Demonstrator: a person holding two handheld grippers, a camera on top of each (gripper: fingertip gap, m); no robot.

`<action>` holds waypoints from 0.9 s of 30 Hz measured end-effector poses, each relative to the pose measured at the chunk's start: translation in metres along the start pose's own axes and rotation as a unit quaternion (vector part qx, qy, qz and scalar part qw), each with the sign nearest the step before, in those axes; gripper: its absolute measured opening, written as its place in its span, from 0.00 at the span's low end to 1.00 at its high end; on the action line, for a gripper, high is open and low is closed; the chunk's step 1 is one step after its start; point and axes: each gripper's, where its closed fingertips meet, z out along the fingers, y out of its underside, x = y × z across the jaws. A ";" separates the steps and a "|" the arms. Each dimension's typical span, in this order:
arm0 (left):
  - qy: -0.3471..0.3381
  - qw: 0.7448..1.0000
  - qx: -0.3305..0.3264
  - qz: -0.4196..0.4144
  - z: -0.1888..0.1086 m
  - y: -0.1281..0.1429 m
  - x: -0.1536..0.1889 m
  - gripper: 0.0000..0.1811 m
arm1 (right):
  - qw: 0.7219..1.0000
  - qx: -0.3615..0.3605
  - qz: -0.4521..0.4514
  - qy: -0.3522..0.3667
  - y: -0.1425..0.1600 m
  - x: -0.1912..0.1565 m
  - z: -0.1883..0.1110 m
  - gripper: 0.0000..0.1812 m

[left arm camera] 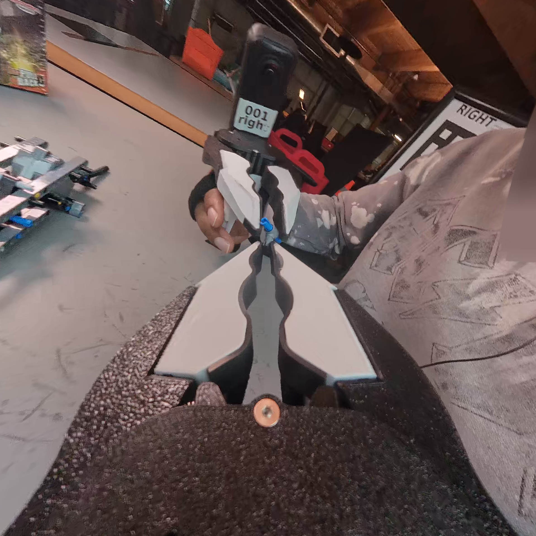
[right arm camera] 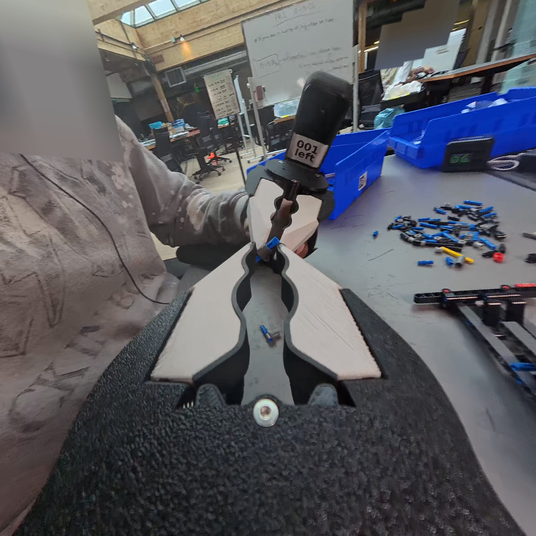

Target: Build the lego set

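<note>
— Between the tips of both claws, what's pinched?
— One small grey connector with blue pins (left arm camera: 268, 232). Left claw (left arm camera: 265, 246) is clamped on its lower end, right claw (left arm camera: 268, 224) on the upper; the two meet tip to tip above the counter (left arm camera: 101, 290).
— Same from the other side?
— Yes: right claw (right arm camera: 265, 255) closed on that piece (right arm camera: 268, 246), left claw (right arm camera: 271, 242) gripping it from opposite.
— Anything below?
— Another grey-and-blue pin piece (right arm camera: 268, 333) lies on the counter (right arm camera: 377, 261) under the right claw.
— And the rest of the set?
— Loose blue and black pins (right arm camera: 452, 229) lie in a heap well to the right, a black beam frame (right arm camera: 487, 304) nearer. Blue bins (right arm camera: 362, 162) stand behind. On the far left sits the grey build (left arm camera: 34, 179), beyond it the box (left arm camera: 21, 46).
</note>
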 end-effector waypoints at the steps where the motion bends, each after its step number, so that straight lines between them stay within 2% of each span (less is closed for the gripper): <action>1: -0.010 1.000 0.013 -0.006 -0.003 -0.004 -0.005 0.03 | 1.000 0.005 -0.009 0.025 -0.002 0.007 0.000 0.07; 6: -0.074 0.996 0.057 0.011 -0.013 -0.018 -0.023 0.03 | 0.993 0.020 -0.024 0.114 -0.011 0.031 -0.001 0.09; 14: -0.157 0.981 0.076 0.087 -0.024 -0.029 -0.037 0.03 | 0.991 0.028 0.010 0.131 -0.012 0.036 0.001 0.08; 20: -0.175 0.976 0.068 0.113 -0.021 -0.028 -0.038 0.03 | 0.989 0.025 0.029 0.141 -0.010 0.040 0.000 0.03; 27: -0.146 0.984 0.035 0.100 -0.018 -0.019 -0.033 0.06 | 0.991 -0.015 -0.016 0.132 -0.005 0.032 0.002 0.02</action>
